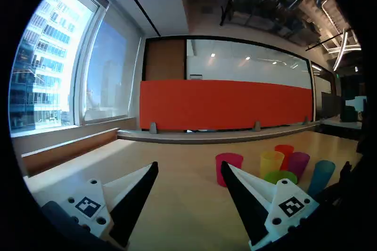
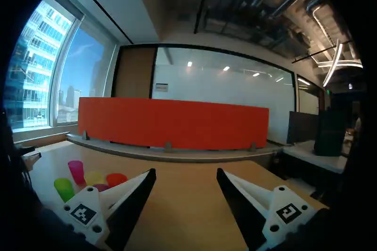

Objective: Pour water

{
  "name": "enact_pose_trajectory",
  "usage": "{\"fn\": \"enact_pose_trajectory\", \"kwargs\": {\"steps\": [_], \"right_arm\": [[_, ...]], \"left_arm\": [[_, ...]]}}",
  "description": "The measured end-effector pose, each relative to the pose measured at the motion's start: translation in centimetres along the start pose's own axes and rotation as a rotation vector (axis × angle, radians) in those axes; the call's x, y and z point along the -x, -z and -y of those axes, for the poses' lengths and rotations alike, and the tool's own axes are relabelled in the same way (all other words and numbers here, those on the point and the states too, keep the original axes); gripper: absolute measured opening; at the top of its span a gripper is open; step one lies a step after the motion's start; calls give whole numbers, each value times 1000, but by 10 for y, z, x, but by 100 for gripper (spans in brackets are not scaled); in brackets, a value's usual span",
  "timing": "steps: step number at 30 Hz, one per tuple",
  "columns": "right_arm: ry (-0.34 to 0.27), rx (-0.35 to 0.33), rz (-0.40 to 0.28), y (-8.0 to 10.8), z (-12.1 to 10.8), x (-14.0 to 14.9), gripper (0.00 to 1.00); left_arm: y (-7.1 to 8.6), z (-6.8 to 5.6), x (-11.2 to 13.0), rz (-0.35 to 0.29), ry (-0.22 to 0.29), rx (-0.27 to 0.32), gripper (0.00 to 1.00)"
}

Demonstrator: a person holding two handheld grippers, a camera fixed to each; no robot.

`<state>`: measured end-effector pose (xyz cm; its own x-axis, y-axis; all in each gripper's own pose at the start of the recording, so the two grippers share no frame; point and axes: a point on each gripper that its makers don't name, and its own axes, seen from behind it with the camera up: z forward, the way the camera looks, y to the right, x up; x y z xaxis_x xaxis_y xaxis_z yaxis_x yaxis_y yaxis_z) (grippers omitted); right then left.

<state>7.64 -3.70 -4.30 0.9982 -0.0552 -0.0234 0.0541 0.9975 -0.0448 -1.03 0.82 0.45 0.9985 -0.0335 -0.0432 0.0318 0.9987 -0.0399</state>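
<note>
**Both grippers open and empty, coloured cups ahead on the table**

In the left gripper view, the left gripper (image 1: 188,165) has its two fingers spread wide and nothing between them but bare wooden table (image 1: 188,213). A cluster of plastic cups stands ahead of it and to its right. The pink cup (image 1: 228,166) is the nearest to its line, partly hidden behind the tip of the right-hand finger. Farther right stand the yellow cup (image 1: 272,162), the orange cup (image 1: 284,151) behind it, the purple cup (image 1: 298,164), the green cup (image 1: 280,176) low behind the finger, and the blue cup (image 1: 321,175) outermost. All are upright and close together.

In the right gripper view, the right gripper (image 2: 186,172) is likewise wide open and holds nothing. Here the cups lie ahead and to its left, beyond the left-hand finger. The green, pink, yellow and orange cups can be told apart, and the purple one is mostly hidden.

Straight ahead of both grippers, at the far edge of the table, runs an orange partition (image 1: 226,105). Large windows (image 1: 52,62) are off to the left.
</note>
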Motion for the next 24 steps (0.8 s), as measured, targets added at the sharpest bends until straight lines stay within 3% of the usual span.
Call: {"fn": "enact_pose_trajectory", "kwargs": {"steps": [24], "right_arm": [[4,-7,-25,4,4,-1,100]], "left_arm": [[-2,-2,2,8,-12,2,99]]}}
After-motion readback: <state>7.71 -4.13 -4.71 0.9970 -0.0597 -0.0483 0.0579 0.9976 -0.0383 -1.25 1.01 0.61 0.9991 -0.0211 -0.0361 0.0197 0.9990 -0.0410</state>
